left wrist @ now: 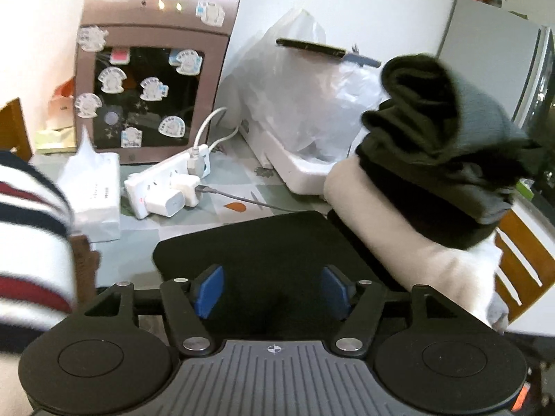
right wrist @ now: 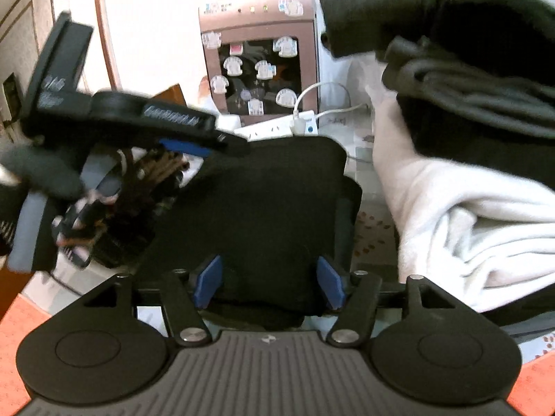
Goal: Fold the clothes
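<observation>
A folded black garment (left wrist: 263,242) lies flat on the table right in front of both grippers; it also shows in the right wrist view (right wrist: 263,201). My left gripper (left wrist: 274,289) is open, its blue pads just above the garment's near edge. My right gripper (right wrist: 269,282) is open over the garment's near edge. The left gripper also appears from the side in the right wrist view (right wrist: 194,135), over the garment's left part. To the right stands a pile of clothes: a white folded piece (right wrist: 468,215) with dark grey and black clothes (left wrist: 440,159) on top.
A pink dispenser with stickers (left wrist: 149,79) stands at the back. A white power strip with plugs (left wrist: 166,183), a tissue pack (left wrist: 93,194) and a plastic bag on a white box (left wrist: 305,104) lie behind the garment. A wooden chair (left wrist: 523,263) is at right.
</observation>
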The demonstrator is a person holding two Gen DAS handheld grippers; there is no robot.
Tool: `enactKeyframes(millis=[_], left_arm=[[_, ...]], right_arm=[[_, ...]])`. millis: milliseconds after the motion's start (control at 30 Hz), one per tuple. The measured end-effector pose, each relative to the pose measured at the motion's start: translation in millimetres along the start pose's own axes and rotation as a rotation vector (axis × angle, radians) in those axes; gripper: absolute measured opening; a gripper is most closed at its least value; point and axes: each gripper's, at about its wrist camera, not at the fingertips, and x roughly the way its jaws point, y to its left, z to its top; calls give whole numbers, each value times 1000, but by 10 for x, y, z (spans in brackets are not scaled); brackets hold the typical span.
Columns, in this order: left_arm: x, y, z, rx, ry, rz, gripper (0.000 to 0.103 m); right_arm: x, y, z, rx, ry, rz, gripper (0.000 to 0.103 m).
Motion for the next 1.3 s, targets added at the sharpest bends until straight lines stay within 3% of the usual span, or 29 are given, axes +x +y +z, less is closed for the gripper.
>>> enactKeyframes(millis=[133,367,500,633,900,1133,1300], left_arm=[[-492,-72,-68,-15,-21,14,75],[-1438,-476,-216,10,-65,30,79],[-1972,-734,-347,22,-106,23,92],[-2440,-991,-568,45,-142,33,103],[-3233,-1288,-1102,31,-157,73,103],[-3802,-1437,-1600,69,-159,221,103],[-4083,-1507,-1976,52,-172,305,103]], right_arm=[[-347,67,70,17,-19,6,83],[-1087,299,48,1,-53,2,90],[-1512,442,1,-15,-79,0,100],[-1949,546,-53,-19,-121,-19,103],[-2662,859,-188,-53,-202,-16,103],[-3113,1255,-449,-51,-226,-27,103],[-3337,1523,-733,-43,-252,-99,103]])
